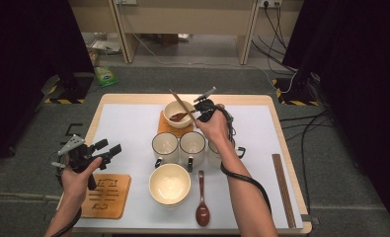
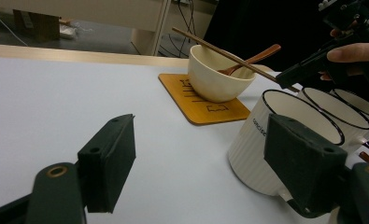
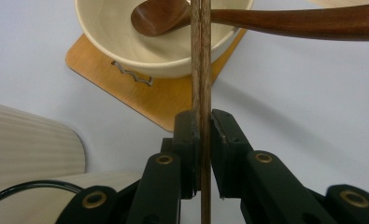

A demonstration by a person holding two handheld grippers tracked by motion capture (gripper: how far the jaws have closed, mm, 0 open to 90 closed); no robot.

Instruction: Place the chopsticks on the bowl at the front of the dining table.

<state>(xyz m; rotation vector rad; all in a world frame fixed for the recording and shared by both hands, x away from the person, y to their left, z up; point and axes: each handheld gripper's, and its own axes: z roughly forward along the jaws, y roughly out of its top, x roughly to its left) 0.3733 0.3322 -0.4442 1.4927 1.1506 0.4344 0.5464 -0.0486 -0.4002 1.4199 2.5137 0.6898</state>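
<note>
The right claw [image 3: 202, 154] is closed tight on a pair of wooden chopsticks [image 3: 201, 60]. It grips them near one end, so most of their length sticks out past the jaws. The two sticks lie side by side, pressed together. In the high view the chopsticks [image 1: 182, 103] slant up over the far bowl [image 1: 177, 114]. I think the person wants to lay them across the rim of this bowl.

The far bowl sits on a wooden coaster [image 1: 169, 127] at the back of the desk [image 1: 128, 118]. A brown wooden spoon [image 3: 266, 18] already rests in it, with its scoop down inside and its handle leaning out over the rim.

The left claw [image 1: 101, 150] is wide open and holds nothing. It hangs over the left side of the desk, just beyond a second coaster [image 1: 108, 195]. It seems to be waiting.

A near bowl [image 1: 170, 183] stands on the bare desk with another spoon [image 1: 202, 202] beside it. Three white mugs [image 1: 178, 147] stand in a row between the two bowls. More chopsticks [image 1: 283, 190] lie along the right edge, maybe for the near bowl.
</note>
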